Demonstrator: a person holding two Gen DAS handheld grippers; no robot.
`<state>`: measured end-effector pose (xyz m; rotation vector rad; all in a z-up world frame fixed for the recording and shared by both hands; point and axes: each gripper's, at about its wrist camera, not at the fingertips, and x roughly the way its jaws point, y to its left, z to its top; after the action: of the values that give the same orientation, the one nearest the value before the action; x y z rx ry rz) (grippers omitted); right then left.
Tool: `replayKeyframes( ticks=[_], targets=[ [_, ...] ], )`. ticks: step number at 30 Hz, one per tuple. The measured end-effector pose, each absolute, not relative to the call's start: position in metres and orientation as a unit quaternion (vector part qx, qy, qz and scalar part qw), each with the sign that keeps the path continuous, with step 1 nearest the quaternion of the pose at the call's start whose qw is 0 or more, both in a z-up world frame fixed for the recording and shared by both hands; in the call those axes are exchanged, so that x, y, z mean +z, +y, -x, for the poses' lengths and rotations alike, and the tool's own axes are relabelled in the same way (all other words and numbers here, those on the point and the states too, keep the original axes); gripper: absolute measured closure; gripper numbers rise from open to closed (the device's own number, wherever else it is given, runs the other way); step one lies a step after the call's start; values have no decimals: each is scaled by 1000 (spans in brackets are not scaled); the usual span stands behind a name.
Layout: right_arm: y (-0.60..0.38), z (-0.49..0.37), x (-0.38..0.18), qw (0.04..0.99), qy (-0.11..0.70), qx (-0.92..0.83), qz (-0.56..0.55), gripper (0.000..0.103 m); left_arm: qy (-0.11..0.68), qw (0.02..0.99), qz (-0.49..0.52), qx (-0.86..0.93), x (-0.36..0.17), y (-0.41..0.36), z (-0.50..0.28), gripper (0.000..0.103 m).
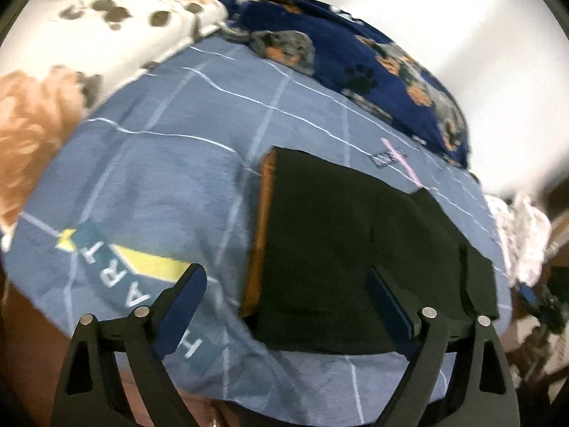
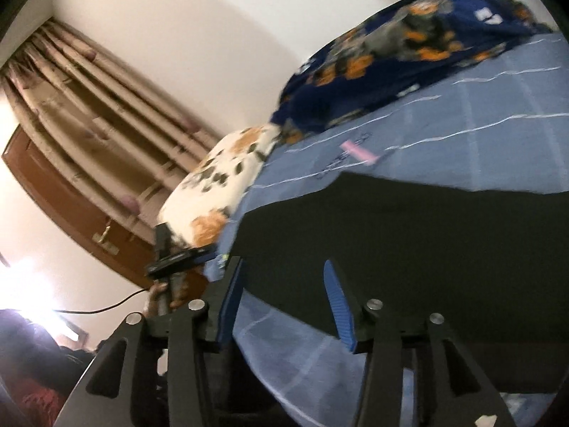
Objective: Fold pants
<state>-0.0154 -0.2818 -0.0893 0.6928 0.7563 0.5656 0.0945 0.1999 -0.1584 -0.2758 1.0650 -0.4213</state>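
Lying folded just ahead of the empty, wide-spread left gripper (image 1: 286, 297), the black pants (image 1: 341, 245) run away from it; the right gripper (image 2: 284, 306) hangs part-open, unladen.

Left gripper (image 1: 284, 284) jaws wide, right gripper (image 2: 284, 277) jaws parted, empty

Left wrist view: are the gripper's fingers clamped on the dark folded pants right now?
No: the left gripper stands open above the dark folded pants, its blue-padded fingers spread wide with no cloth pinched.
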Motion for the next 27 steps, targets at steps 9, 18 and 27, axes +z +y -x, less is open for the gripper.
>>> replayKeyframes(
  ticks=[9,18,27],
  targets=[
    [-254,7,-127,802,413,265,-340,52,545,788,152,-244,-180,200,-91,22],
    [-253,0,-139,792,423,252,-360,45,574,698,310,-295,-197,214,-74,22],
    [-251,1,-139,793,423,252,-359,40,581,707,299,-270,-207,201,-81,22]
  ],
)
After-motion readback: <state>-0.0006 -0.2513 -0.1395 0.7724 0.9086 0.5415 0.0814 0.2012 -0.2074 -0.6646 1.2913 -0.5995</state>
